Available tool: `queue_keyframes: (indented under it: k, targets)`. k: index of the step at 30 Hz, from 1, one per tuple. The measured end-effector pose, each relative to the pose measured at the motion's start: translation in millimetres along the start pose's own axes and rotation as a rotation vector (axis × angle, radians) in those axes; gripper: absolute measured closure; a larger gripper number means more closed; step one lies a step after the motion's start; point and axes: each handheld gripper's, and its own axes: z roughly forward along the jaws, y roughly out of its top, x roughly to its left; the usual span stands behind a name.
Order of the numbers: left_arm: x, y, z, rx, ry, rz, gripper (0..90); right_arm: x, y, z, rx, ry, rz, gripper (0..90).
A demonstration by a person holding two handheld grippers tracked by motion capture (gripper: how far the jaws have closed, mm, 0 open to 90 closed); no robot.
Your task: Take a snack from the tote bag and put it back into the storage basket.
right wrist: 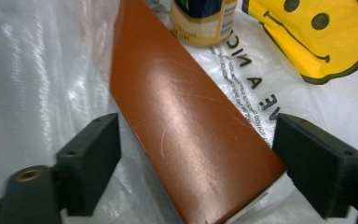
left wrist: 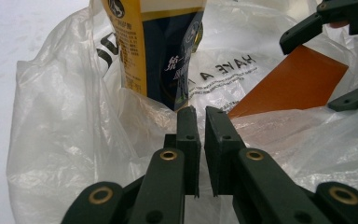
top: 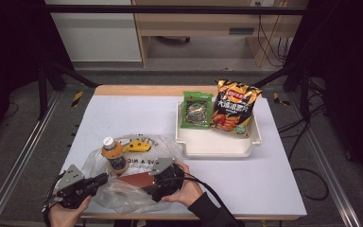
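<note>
The left gripper [left wrist: 200,126] is clamped on the plastic bag [top: 123,194] rim; the right gripper [right wrist: 196,158] fingers stand wide apart around the brown box [right wrist: 186,135] lying inside the bag, pads clear. Recommended: keep the rim taut and withdraw the right gripper straight back, avoiding the bottle [top: 114,156].

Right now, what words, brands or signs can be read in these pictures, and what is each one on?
"HAVE A NIC": black print on the plastic bag, beside a yellow smiley face.
Smaller black lines under that print: too small to read.
Bottle label: Chinese characters and fine print, too blurred to read.
Chip bag and green packet in the tray: print too small to read.
Brown box: no text.
</note>
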Motion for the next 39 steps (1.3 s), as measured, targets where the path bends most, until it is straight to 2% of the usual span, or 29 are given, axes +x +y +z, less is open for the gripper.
queue_keyframes:
  k: [2, 3, 5, 9, 13, 14, 17, 19, 21, 22, 23, 25, 29, 30, 33, 39]
  targets:
    - [0.5, 0.1, 0.0, -0.001, 0.0, -0.001, 84.3, 0.1, -1.0, 1.7, 0.0, -0.007, -0.019, 19.3]
    - [0.6, 0.2, 0.1, -0.003, 0.001, -0.004, 84.0, -0.5, -2.2, -0.1, -0.004, 0.0, -0.024, 24.2]
    - [1.0, 0.5, 0.1, -0.009, 0.008, -0.004, 83.2, -1.1, -3.3, -4.3, -0.002, 0.007, -0.024, 31.3]
    - [1.2, 0.5, -0.5, -0.016, 0.015, -0.006, 79.0, -4.0, -8.2, -14.7, 0.013, 0.026, -0.018, 38.0]
    - [1.1, 0.4, 0.1, -0.01, 0.007, -0.001, 76.8, -5.2, -14.5, -22.5, 0.016, 0.026, -0.002, 38.3]
    - [0.6, 0.3, 0.4, -0.003, 0.003, 0.004, 75.0, -5.0, -18.1, -26.4, 0.014, 0.015, 0.015, 38.5]
    - [-1.1, -1.3, 1.2, 0.025, 0.005, 0.022, 73.5, -2.5, -21.1, -28.9, 0.009, 0.0, 0.024, 38.5]
    - [-1.6, -3.7, 1.8, 0.065, 0.015, 0.036, 73.4, -1.9, -21.8, -29.0, 0.004, -0.005, 0.025, 38.3]
    - [-0.7, -6.6, 5.0, 0.105, 0.007, 0.029, 72.7, -0.8, -23.1, -29.0, -0.005, -0.013, 0.026, 37.6]
    - [0.5, -10.7, 11.5, 0.157, 0.009, 0.028, 72.3, -0.1, -24.8, -29.0, -0.017, -0.018, 0.037, 37.1]
    - [1.2, -12.7, 15.2, 0.184, 0.016, 0.032, 72.1, 0.2, -25.8, -28.9, -0.026, -0.022, 0.039, 36.8]
    - [1.7, -16.7, 23.1, 0.214, 0.029, 0.035, 70.5, 0.7, -27.7, -29.9, -0.043, -0.018, 0.051, 36.4]
    - [2.0, -19.2, 29.2, 0.227, 0.032, 0.046, 69.4, 0.4, -32.0, -33.5, -0.065, -0.019, 0.085, 35.3]
    - [0.8, -19.9, 30.4, 0.227, 0.042, 0.048, 68.7, -0.9, -36.5, -36.3, -0.086, -0.023, 0.107, 33.0]
    - [0.8, -20.2, 31.6, 0.231, 0.045, 0.056, 67.8, -2.6, -44.5, -41.3, -0.1, -0.025, 0.135, 30.8]
    - [0.0, -20.1, 32.2, 0.225, 0.046, 0.057, 64.6, -3.3, -58.5, -41.2, -0.103, -0.033, 0.159, 28.5]
